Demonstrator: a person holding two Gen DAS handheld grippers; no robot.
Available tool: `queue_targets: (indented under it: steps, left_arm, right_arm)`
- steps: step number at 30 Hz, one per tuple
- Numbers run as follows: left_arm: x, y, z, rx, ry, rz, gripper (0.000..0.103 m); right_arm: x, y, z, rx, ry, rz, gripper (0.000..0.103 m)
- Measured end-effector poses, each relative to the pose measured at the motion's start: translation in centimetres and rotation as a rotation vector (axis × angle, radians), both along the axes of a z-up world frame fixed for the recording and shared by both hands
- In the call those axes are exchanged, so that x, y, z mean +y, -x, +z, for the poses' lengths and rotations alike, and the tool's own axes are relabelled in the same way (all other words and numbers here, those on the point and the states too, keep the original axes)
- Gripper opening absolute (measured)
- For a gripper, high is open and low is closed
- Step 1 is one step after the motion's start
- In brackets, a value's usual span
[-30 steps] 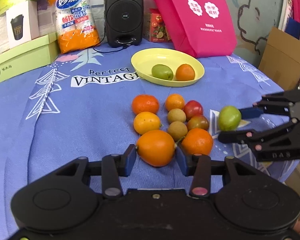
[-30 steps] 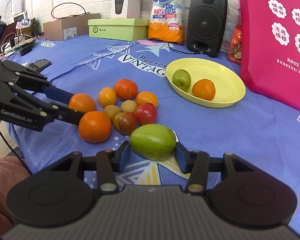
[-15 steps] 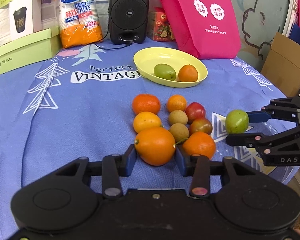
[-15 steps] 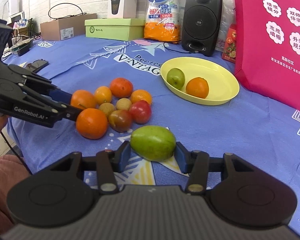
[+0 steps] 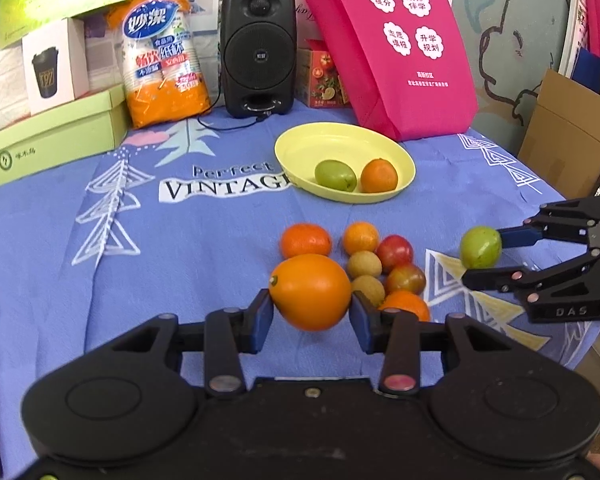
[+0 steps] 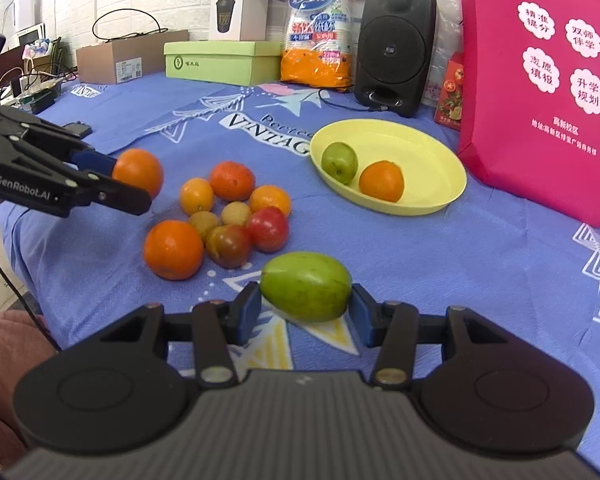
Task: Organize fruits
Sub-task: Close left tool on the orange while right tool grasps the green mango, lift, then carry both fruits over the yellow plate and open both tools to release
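A blue printed tablecloth covers the table. At the far right edge stands a pink bag; left of it are a black speaker, an orange pack of paper cups and a green box.

A yellow dish sits near the bag, far side of centre. It contains one green fruit and one orange, just beside each other.

The loose fruit cluster lies on the cloth nearer than the dish: oranges, two red-brown tomato-like fruits and two small tan fruits, mostly touching.

The left gripper is closed on a large orange, its blue pads pressed to both sides. In the right wrist view the orange appears raised clear of the cloth, left of the cluster.

The right gripper is clamped on a green mango-shaped fruit, pads against each end, on the near right side of the cluster. Whether it touches the cloth cannot be told.
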State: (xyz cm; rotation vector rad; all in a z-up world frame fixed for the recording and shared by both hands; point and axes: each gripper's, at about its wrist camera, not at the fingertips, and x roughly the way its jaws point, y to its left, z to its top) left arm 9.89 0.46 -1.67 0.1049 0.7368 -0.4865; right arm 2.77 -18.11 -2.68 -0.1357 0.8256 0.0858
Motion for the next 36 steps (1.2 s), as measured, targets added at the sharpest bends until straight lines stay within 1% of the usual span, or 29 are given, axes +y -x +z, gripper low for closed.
queue_targets:
  steps: [3,7,11,15,18,23,27,30,31,33,34,36]
  left_arm:
    - [-0.6,-1.2,0.5,-0.012,-0.011,-0.012,0.041]
    - [-1.8,-3.5,1.3,-0.029,-0.007,-0.034,0.041]
    - [-3.2,-6.8,2.1,-0.060,-0.013,-0.029,0.041]
    - [-5.0,-11.0,2.1,-0.059,-0.022,-0.022,0.041]
    - [-6.6,-13.7,1.5,-0.058,-0.042,-0.038,0.041]
    - [-9.1,-18.0,-0.1,-0.029,-0.050,-0.067,0.041]
    - [-10.3,-20.7,-1.8,0.007,-0.066,-0.080,0.042]
    - [-10.8,-22.1,-2.8,0.023,-0.081,-0.079,0.042]
    - [-10.9,-22.3,-3.0,0.022,-0.081,-0.077,0.043]
    - [-10.8,-22.8,-3.2,0.026,-0.077,-0.075,0.051]
    - [-10.8,-22.8,-3.2,0.022,-0.076,-0.074,0.059]
    - [-10.8,-22.4,-3.0,0.005,-0.081,-0.077,0.061]
  right_arm:
    - [-0.9,-0.5,0.7,-0.019,0.013,-0.015,0.047]
    - [-2.1,-1.8,1.7,-0.046,0.035,-0.030,0.047]
    - [-3.1,-3.6,2.4,-0.077,0.046,-0.038,0.047]
    - [-4.2,-5.7,2.5,-0.087,0.061,-0.064,0.047]
    - [-5.0,-7.3,2.3,-0.091,0.071,-0.096,0.047]
    - [-6.6,-10.2,1.5,-0.082,0.044,-0.144,0.047]
    - [-7.4,-12.3,0.2,-0.059,0.036,-0.160,0.047]
    - [-7.9,-13.6,-0.7,-0.039,0.029,-0.172,0.047]
    - [-8.1,-13.9,-1.0,-0.038,0.025,-0.177,0.047]
    - [-8.3,-14.4,-1.2,-0.042,0.020,-0.186,0.048]
    - [-8.4,-14.5,-1.2,-0.041,0.018,-0.184,0.049]
    - [-8.5,-14.7,-1.1,-0.051,0.021,-0.182,0.052]
